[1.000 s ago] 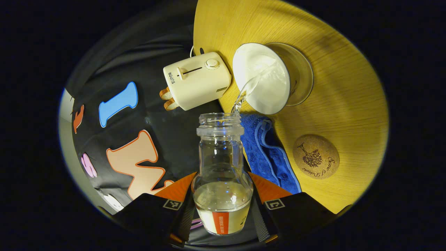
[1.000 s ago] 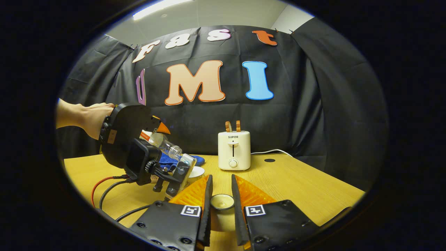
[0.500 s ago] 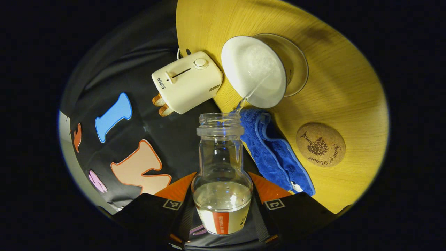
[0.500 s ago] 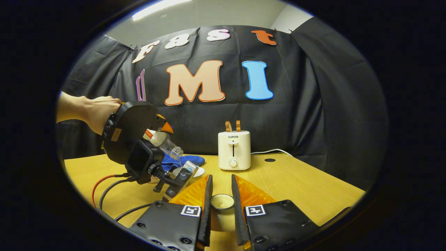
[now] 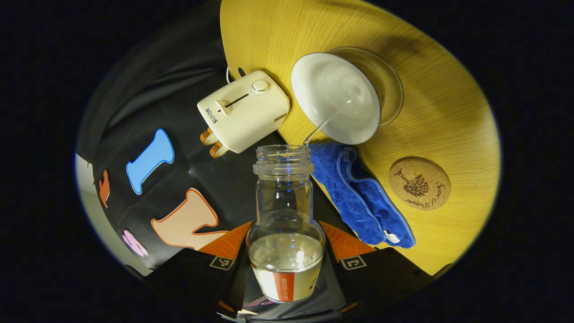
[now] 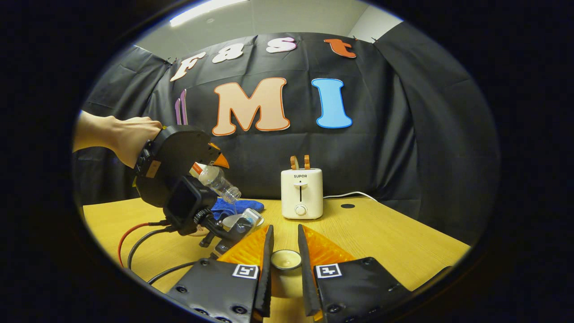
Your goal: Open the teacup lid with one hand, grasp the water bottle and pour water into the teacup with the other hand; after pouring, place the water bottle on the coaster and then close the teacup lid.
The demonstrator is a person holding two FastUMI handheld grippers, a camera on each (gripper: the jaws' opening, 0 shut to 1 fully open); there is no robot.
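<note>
In the left gripper view my left gripper [image 5: 285, 227] is shut on the clear water bottle [image 5: 285, 197], tilted mouth-first toward the white teacup [image 5: 335, 98] on its glass saucer [image 5: 391, 83]. A thin thread of water [image 5: 319, 128] runs from the bottle mouth into the cup. The round cork coaster [image 5: 419, 183] lies bare to the right. In the right gripper view my right gripper [image 6: 284, 231] is shut on the small cream teacup lid [image 6: 285, 260], held low over the table. Farther left there, a hand holds the left gripper [image 6: 179, 179] with the bottle [image 6: 218, 181] slanted above the teacup [image 6: 240, 220].
A folded blue towel [image 5: 358, 197] lies between cup and coaster. A cream toaster [image 6: 301, 193] with toast stands at the back of the yellow wooden table [image 6: 381, 237]. Red and black cables [image 6: 134, 237] trail from the left gripper across the table's left side.
The water stream has thinned from a broad pour to a fine thread. The left gripper and bottle have risen and tipped back a little. The right gripper has held still with the lid.
</note>
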